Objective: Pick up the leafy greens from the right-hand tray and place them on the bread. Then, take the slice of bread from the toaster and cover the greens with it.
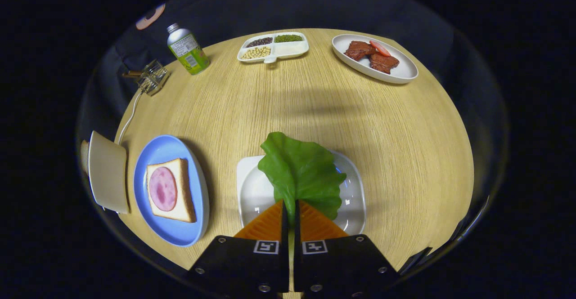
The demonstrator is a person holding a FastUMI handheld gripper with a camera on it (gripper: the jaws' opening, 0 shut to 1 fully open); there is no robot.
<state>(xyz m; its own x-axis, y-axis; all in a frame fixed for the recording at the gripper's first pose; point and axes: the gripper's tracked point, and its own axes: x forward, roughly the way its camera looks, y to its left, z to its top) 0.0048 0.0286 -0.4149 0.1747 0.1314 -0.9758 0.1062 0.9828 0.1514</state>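
Gripper view: my tongs [290, 209] pinch the leafy greens [302, 171] over the white tray [355, 191], with the bread [177, 191] off to their left.

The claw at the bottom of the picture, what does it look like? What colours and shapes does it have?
The claw has two orange fingers shaped like wedges, with ridged faces that narrow to a point. Behind them sit two black blocks with small silver screws. Each block carries a little white square sticker with a black pattern, one on each side of the thin gap between them.
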